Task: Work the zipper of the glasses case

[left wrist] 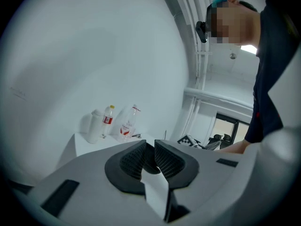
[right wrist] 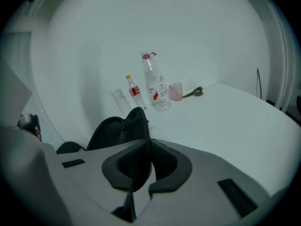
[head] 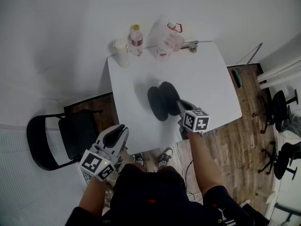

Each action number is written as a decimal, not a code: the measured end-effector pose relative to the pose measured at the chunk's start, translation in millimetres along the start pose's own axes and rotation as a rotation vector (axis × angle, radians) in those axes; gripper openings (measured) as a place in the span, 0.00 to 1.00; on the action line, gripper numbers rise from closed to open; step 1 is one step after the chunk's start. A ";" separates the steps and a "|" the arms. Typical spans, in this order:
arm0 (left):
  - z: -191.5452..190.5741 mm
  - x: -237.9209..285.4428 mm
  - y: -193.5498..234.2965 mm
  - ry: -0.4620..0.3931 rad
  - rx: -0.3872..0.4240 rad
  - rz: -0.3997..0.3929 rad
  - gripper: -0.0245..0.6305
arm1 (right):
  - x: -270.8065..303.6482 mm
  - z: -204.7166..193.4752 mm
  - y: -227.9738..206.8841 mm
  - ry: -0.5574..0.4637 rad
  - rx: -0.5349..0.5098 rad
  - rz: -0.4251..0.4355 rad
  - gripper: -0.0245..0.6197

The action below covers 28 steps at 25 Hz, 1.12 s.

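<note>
At table centre, head view: glasses case (head: 162,100) lies splayed open on the white table (head: 216,79), both halves showing; right gripper (head: 180,106) reaches its near end; left gripper (head: 121,130) hangs off the near edge, well apart from the case, likely kept in reserve. Left gripper view: jaws clenched on nothing; case not in sight. Right gripper view: jaws pinched on the thin rim of one case half, which stands upright between the pads; probably to fold or steady the shell for zipping; zipper pull too small to make out.
</note>
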<state>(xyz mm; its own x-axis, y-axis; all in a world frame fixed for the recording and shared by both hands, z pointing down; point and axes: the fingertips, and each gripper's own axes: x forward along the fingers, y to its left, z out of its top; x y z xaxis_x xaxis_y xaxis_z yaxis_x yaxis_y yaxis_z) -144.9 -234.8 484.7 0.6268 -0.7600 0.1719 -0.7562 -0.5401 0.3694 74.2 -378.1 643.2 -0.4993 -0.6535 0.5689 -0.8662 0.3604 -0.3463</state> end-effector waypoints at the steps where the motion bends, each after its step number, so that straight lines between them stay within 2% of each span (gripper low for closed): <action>1: 2.1 1.5 0.3 -0.001 0.003 0.000 0.11 | -10.0 8.8 6.1 -0.043 0.041 0.042 0.10; 6: 20.6 9.6 -14.3 -0.021 0.002 -0.067 0.12 | -70.4 53.1 39.7 -0.238 0.217 0.256 0.10; 11: 54.3 20.6 -41.5 -0.090 -0.147 -0.211 0.12 | -136.9 97.4 68.2 -0.388 0.306 0.419 0.10; 16: 85.5 33.4 -86.5 -0.112 -0.140 -0.399 0.36 | -188.4 127.0 92.5 -0.471 0.312 0.546 0.10; 18: 93.6 37.8 -106.9 -0.114 -0.168 -0.487 0.43 | -204.5 132.0 102.1 -0.486 0.276 0.561 0.10; 21: 97.3 49.3 -128.1 -0.109 -0.231 -0.575 0.48 | -218.4 132.8 111.3 -0.483 0.159 0.529 0.10; 25: 95.2 56.5 -143.3 -0.113 -0.297 -0.620 0.48 | -230.9 130.6 116.4 -0.478 0.066 0.477 0.10; 28: 96.6 56.2 -156.4 -0.127 -0.307 -0.645 0.48 | -243.3 130.1 122.7 -0.487 -0.030 0.423 0.10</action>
<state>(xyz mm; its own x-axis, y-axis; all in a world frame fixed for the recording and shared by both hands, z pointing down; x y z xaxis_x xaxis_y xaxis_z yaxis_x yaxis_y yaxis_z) -9.6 -228.0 348.4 0.8896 -0.3705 -0.2673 -0.1448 -0.7835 0.6043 92.2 -261.6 365.3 -0.7367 -0.6760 -0.0183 -0.6007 0.6666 -0.4413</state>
